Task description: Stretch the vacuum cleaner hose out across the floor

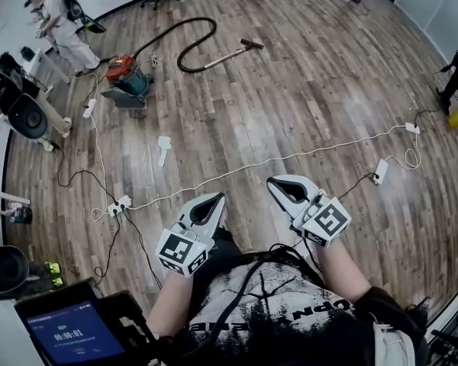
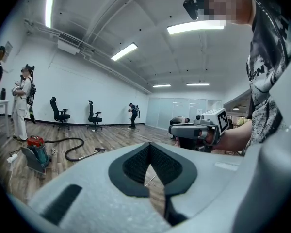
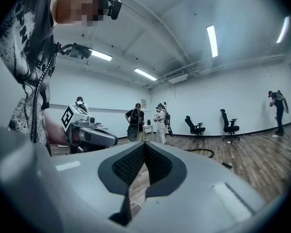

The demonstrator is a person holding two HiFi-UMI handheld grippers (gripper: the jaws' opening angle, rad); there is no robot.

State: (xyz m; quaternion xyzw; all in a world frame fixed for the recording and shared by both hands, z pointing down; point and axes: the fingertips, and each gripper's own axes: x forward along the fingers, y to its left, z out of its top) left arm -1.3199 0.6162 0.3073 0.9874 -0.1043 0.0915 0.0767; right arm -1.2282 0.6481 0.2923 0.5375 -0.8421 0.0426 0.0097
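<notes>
On the wooden floor (image 1: 305, 90), well ahead of me, stands the vacuum cleaner (image 1: 127, 76). Its black hose (image 1: 191, 33) lies curled in a loop and ends in a metal wand (image 1: 229, 53). The hose is probably soft and light, though it is small in my view. I would take the stiff wand end. My left tool (image 1: 214, 200) and right tool (image 1: 276, 183) are both clenched on nothing.

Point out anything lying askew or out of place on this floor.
The vacuum hose lies curled in a loop beside the vacuum cleaner instead of running straight. A white cable trails loose across the floorboards.
</notes>
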